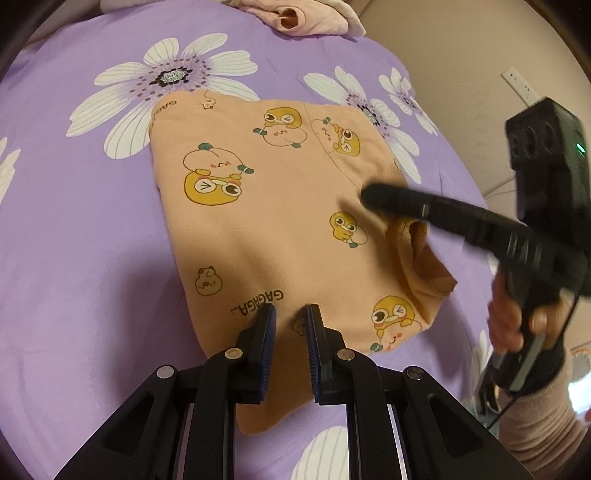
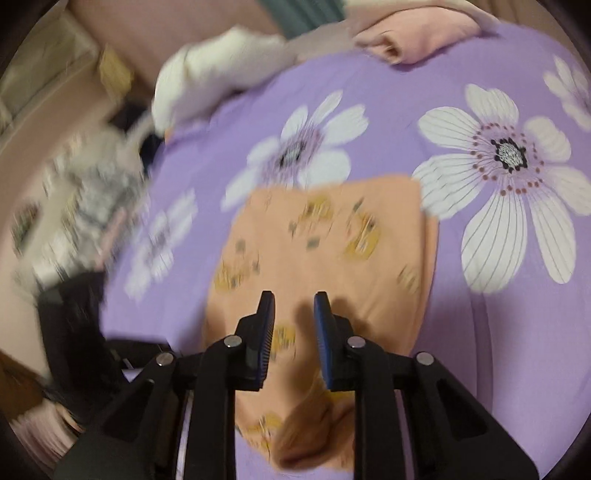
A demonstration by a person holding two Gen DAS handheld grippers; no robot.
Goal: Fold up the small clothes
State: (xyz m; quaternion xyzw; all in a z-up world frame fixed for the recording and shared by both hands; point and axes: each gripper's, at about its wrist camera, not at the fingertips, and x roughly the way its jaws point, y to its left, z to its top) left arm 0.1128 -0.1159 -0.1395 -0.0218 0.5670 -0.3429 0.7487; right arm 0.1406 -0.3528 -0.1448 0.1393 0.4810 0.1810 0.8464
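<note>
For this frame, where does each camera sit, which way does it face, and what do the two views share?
Left wrist: sits on the left claw, angled down at the orange garment; shows its own fingers, plus the right claw and the hand holding it.
Right wrist: sits on the right claw, angled down at the same garment from another side, blurred; shows only its own fingers.
Shared: the orange garment, purple flowered sheet, pink clothes beyond.
</note>
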